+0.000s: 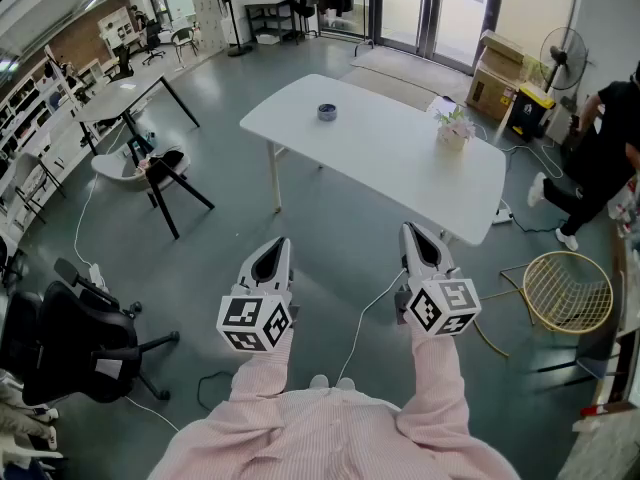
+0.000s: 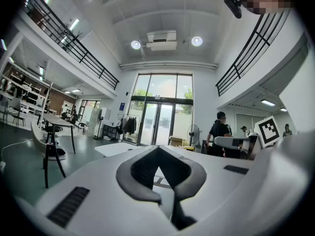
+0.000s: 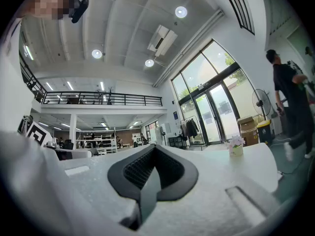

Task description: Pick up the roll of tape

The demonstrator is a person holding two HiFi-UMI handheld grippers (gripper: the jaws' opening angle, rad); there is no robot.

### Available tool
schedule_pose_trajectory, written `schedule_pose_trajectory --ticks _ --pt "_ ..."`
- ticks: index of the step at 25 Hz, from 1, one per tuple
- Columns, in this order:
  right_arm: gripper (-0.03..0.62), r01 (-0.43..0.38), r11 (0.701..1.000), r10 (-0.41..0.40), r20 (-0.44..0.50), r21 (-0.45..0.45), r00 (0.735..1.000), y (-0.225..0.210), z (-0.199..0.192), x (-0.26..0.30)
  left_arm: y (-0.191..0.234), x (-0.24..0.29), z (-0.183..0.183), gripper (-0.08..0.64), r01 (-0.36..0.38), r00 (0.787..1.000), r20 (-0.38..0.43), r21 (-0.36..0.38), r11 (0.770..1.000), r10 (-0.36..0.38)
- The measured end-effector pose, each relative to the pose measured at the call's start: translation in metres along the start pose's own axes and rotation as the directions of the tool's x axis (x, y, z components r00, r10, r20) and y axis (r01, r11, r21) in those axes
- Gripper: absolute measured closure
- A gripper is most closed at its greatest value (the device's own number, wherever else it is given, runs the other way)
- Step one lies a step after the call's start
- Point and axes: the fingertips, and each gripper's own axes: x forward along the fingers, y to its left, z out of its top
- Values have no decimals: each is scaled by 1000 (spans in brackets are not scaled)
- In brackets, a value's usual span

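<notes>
The roll of tape (image 1: 327, 112), a small grey-blue ring, lies flat near the far left part of the white table (image 1: 390, 158). Both grippers are held level close to the person's body, well short of the table. My left gripper (image 1: 277, 244) has its jaws together with nothing between them, as the left gripper view (image 2: 157, 150) also shows. The right gripper (image 1: 413, 231) is shut and empty too (image 3: 153, 147). The tape cannot be made out in either gripper view.
A small pot of flowers (image 1: 452, 131) stands on the table's right part (image 3: 236, 149). A black chair (image 1: 165, 173) and an office chair (image 1: 70, 338) stand left, a yellow wire chair (image 1: 568, 290) right. A person (image 1: 605, 153) stands at far right. A cable (image 1: 365, 318) crosses the floor.
</notes>
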Motion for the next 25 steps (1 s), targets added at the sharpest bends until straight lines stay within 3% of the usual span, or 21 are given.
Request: schedule_pose_trajectory --ticks 25 --pt "588 -109 993 108 5 53 994 -6 -13 35 7 19 -9 560 -53 999 -14 2 999 53"
